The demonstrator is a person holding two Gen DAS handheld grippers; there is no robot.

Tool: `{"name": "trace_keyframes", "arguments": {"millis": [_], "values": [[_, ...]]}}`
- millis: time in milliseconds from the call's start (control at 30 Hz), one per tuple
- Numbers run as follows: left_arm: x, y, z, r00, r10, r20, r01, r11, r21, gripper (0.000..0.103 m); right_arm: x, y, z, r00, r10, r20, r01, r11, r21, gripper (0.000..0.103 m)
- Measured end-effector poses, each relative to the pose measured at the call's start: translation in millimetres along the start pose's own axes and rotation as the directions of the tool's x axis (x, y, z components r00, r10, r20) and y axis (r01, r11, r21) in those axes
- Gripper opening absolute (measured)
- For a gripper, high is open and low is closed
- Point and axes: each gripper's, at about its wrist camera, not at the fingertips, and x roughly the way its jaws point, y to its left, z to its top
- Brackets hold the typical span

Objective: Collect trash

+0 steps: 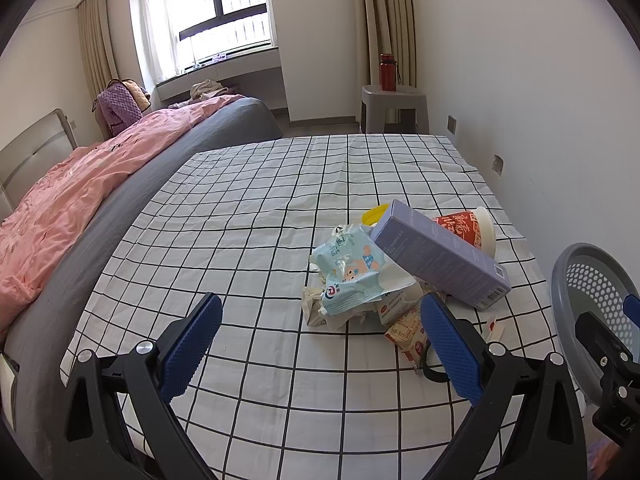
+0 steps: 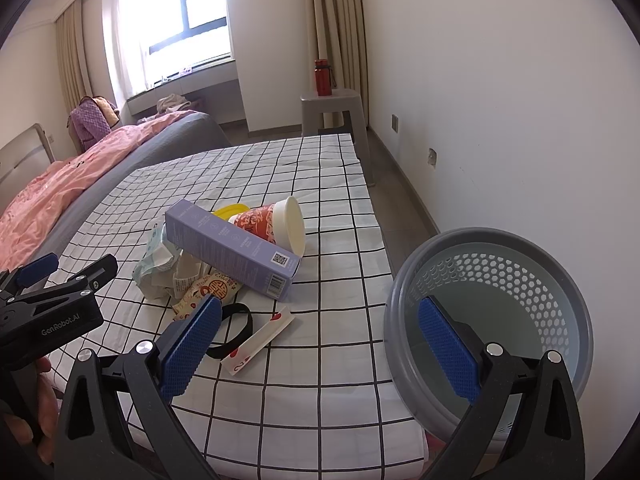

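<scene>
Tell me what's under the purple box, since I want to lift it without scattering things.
The purple box lies tilted across the pile: crumpled wrappers under its near side, the red paper cup and a yellow lid behind it. Anything directly beneath is hidden.

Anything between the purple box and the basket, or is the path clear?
Nothing visible blocks it. Between the purple box and the grey basket lies only bare checked cloth. The right gripper is open and holds nothing.
</scene>
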Motion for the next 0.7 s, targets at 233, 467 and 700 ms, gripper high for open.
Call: {"name": "trace_keyframes", "arguments": {"millis": [233,467,700], "values": [[2.4,-0.3,0.7,1.0,-0.002,-0.005,0.002,1.0,-0.003,0.095,-0.2,0.3,-0.3,1.0,0.0,0.0,0.0,1.0,0.001,0.097],[3.9,1.2,0.2,1.0,-0.001,-0.008,0.001,1.0,-0.007,0.095,0.2,0.7,-0.9,1.0,-0.001,-0.002,0.001,1.0,-0.001,0.097],[4.1,2.8,0.0,1.0,0.001,-0.007,-0.001,1.0,-0.008,0.095,0.7,2.2,-1.7,1.0,-0.004,-0.003,0.004,1.0,-0.007,0.097]]}}
